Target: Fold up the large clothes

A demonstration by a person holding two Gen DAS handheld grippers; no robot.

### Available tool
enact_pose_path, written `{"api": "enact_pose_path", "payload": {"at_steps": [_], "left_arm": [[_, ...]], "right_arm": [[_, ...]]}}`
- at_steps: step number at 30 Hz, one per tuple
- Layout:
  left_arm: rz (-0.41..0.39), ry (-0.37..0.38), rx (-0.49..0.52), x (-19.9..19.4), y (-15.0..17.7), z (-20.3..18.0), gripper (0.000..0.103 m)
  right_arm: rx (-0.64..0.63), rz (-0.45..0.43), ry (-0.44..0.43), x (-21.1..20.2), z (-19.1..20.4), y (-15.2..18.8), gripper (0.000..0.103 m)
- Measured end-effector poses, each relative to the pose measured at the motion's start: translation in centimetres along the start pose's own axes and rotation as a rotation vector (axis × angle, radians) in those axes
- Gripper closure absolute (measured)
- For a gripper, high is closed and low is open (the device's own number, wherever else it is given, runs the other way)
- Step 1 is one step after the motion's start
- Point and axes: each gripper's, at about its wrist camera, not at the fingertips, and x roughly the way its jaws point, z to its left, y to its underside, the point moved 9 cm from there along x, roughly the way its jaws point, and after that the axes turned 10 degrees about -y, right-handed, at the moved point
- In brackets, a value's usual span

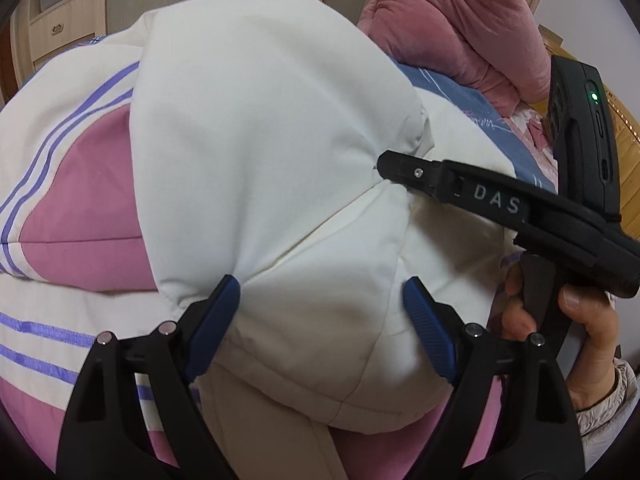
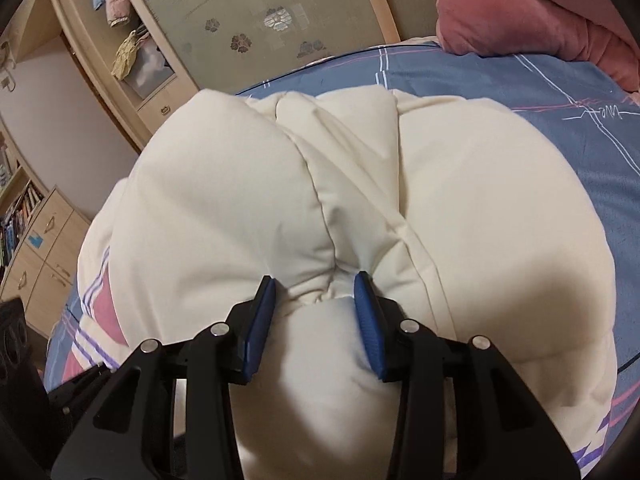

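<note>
- Lying bunched on the bed [image 2: 500, 92], a puffy cream-white padded jacket [image 1: 256, 128] fills the middle of both wrist views.
- Under the jacket's left side, in the left wrist view, a pink, white and purple-striped quilt [image 1: 80, 208] shows; past its far edge is the bed's blue sheet with thin line markings.
- The left gripper [image 1: 320, 320] has its blue pads spread wide and pressed into a thick fold at the jacket's near edge, the padding bulging between them, so it is clamped on the jacket.
- The right gripper [image 2: 316, 320] has its blue pads closer together, pinching a gathered ridge of the jacket where several seams meet; the fabric puckers at the pads.
- Seen from the left wrist, the right gripper's black finger reaches onto the jacket from the right, with a hand [image 1: 560, 328] around its handle.
- Beyond the jacket's far right, a dusty-pink blanket [image 2: 532, 4] is heaped on the bed.
- Behind the jacket stands a pale wooden wardrobe [image 2: 260, 20] with flower-patterned panels.
</note>
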Motion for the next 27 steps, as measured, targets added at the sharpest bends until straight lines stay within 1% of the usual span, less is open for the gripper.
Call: {"api": "enact_pose_path", "payload": {"at_steps": [2, 6, 8, 11, 16, 18, 27], "left_arm": [[0.002, -0.011, 0.007, 0.1, 0.2, 0.1, 0.017], [-0.001, -0.030, 0.023, -0.4, 0.6, 0.1, 0.017], [0.001, -0.038, 0.031, -0.1, 0.8, 0.1, 0.017], [0.008, -0.042, 0.032, 0.0, 0.8, 0.2, 0.017], [-0.003, -0.046, 0.037, -0.2, 1.5, 0.3, 0.017], [-0.005, -0.052, 0.041, 0.8, 0.5, -1.2, 0.017], [-0.038, -0.091, 0.067, 0.9, 0.9, -1.2, 0.017]], "right_arm": [[-0.008, -0.006, 0.001, -0.1, 0.0, 0.3, 0.061], [-0.058, 0.007, 0.050, -0.9, 0.7, 1.2, 0.061], [-0.067, 0.006, 0.055, -1.2, 0.8, 1.8, 0.061], [-0.055, 0.013, 0.042, -1.6, 0.5, 2.2, 0.061], [-0.001, 0.014, 0.001, -2.3, 0.1, 2.9, 0.061], [0.008, 0.010, -0.006, -2.6, 0.1, 3.3, 0.061], [0.029, 0.004, -0.023, -2.6, -0.6, 4.2, 0.061]]}}
